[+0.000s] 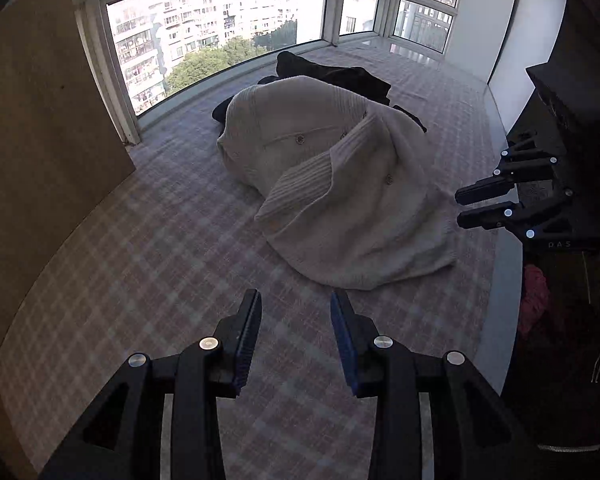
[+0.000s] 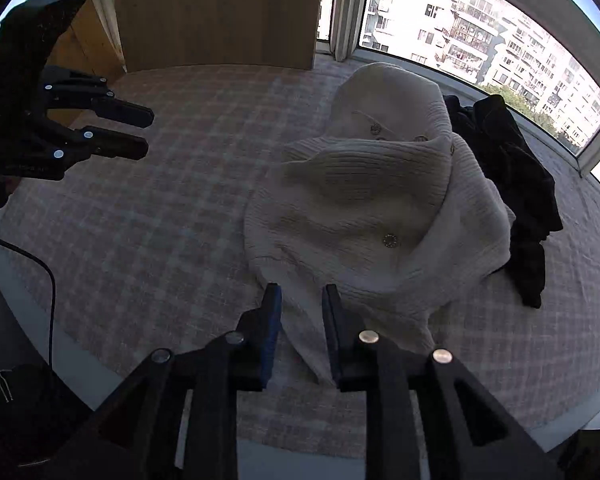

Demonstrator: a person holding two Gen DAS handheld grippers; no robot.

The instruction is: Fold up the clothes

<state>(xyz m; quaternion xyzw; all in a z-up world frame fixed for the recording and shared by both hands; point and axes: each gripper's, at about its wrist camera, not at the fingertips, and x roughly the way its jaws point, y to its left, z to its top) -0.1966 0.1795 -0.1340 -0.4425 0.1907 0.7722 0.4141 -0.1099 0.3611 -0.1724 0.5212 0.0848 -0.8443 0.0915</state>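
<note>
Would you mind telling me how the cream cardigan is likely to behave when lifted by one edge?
The cream knit cardigan already lies in soft folds, so it will probably drape limply. Its thick ribbed knit suggests some weight, and one sleeve may trail.

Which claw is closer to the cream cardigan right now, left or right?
Right. The right claw is open, its tips over the cream cardigan at its near edge. The left claw is also open but hangs over bare plaid cover, short of the cardigan's hem.
</note>
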